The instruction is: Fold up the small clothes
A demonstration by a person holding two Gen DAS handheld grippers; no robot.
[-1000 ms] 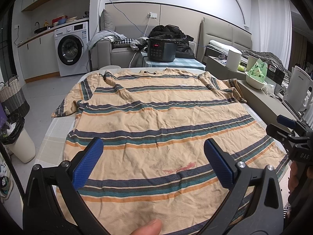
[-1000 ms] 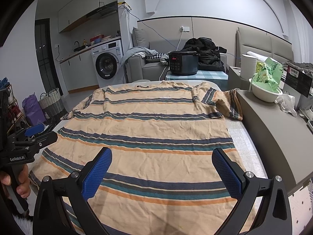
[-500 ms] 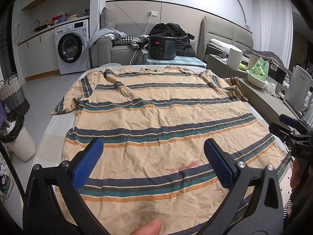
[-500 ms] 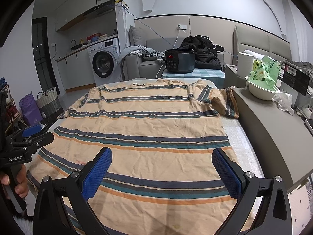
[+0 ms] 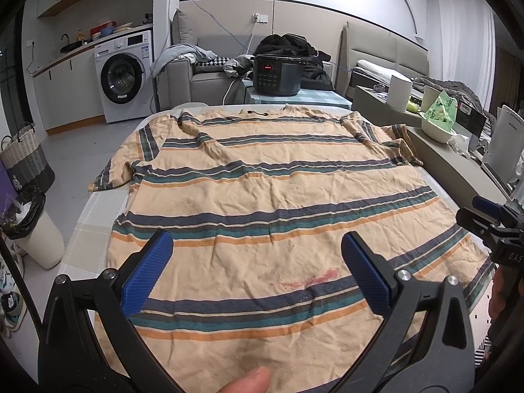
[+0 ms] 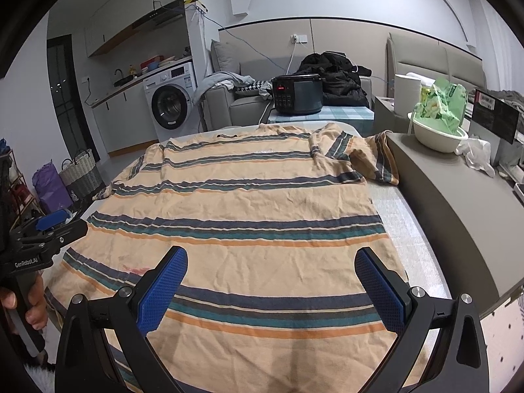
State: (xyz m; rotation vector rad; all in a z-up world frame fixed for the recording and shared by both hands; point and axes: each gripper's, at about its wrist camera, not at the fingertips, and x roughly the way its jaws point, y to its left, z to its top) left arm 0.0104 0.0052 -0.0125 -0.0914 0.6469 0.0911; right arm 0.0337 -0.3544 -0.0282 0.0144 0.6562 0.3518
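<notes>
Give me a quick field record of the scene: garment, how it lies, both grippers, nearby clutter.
garment: striped T-shirt
lie: spread flat, unfolded, collar at far end, on the table
mark: red stain near the hem
left gripper: open, above the hem, holding nothing
right gripper: open, above the hem, holding nothing
right sleeve: bunched against the grey counter
clutter: white bowl on the counter

Home studio flat, washing machine [image 5: 122, 77], sofa [image 5: 199, 78], bed headboard [image 5: 386, 49]
</notes>
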